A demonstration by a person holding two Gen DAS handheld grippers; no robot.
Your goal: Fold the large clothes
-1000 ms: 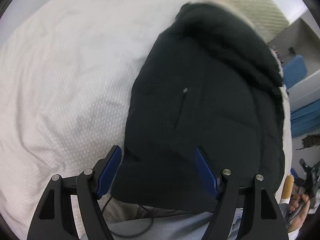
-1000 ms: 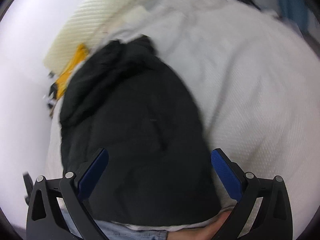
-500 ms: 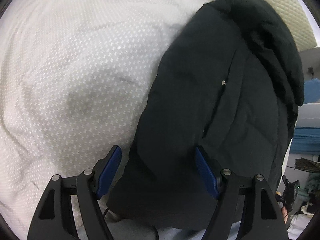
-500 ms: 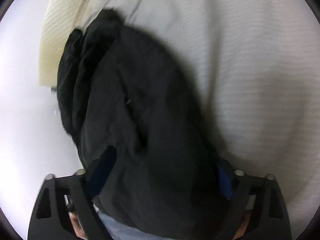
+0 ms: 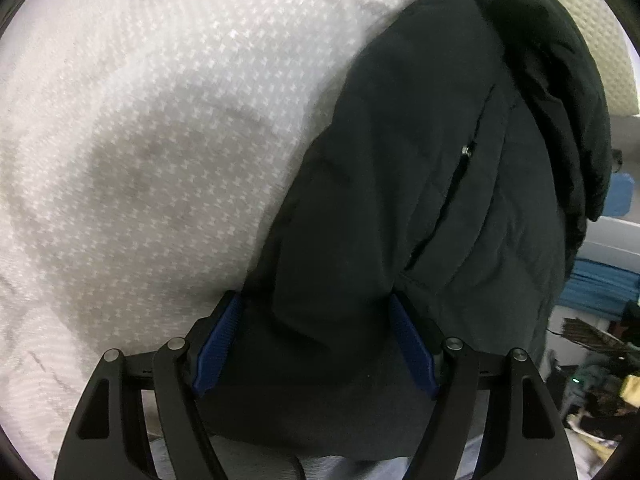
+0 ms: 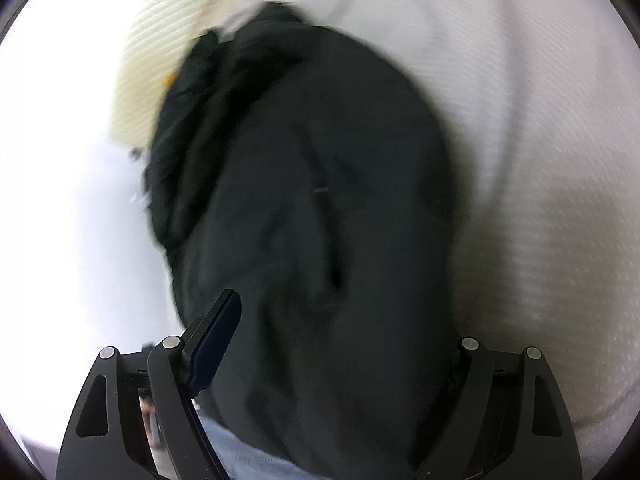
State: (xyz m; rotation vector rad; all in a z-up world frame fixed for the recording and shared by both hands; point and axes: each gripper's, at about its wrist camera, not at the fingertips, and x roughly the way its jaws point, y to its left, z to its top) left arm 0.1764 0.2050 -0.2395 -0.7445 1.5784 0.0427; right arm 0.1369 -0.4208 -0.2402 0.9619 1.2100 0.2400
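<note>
In the left wrist view the left gripper has its jaws spread wide over the near hem of a black jacket, the blue pads sitting at either side of a fold of cloth without visibly pinching it. The right gripper has just been closing its jaws somewhat; they stand wide with the jacket bulging between them, one blue pad showing at lower left and the other hidden behind the cloth, so a real grip cannot be told. The jacket lies on a white bed, its long axis running from bottom centre up toward the upper right in the left view, the bunched hood end farthest away beside a cream pillow.
</note>
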